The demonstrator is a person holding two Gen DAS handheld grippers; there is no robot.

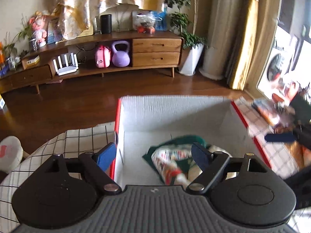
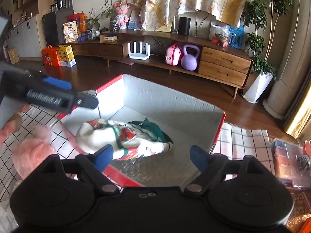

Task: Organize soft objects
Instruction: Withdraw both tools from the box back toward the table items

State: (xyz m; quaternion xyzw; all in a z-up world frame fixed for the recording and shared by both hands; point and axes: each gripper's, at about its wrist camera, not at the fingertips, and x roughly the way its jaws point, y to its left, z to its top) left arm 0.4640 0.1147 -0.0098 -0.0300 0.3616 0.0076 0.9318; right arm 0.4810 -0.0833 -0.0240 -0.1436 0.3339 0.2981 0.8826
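A crumpled white, green and red soft cloth (image 1: 171,159) lies on the floor of an open box with red rims and white inner walls (image 1: 175,108). It also shows in the right wrist view (image 2: 124,136) inside the box (image 2: 175,101). My left gripper (image 1: 155,155) is open and empty above the box's left side; it also shows in the right wrist view (image 2: 58,95). My right gripper (image 2: 150,156) is open and empty above the box's near edge; it also shows blurred in the left wrist view (image 1: 281,136). A pink soft cloth (image 2: 29,151) lies left of the box.
The box stands on a white grid-patterned cloth (image 2: 245,141). A wooden TV cabinet (image 1: 120,58) with a purple kettlebell (image 1: 120,55) runs along the far wall across a dark wood floor (image 1: 77,101). Books (image 2: 287,159) lie at the right. A potted plant (image 2: 260,81) stands far right.
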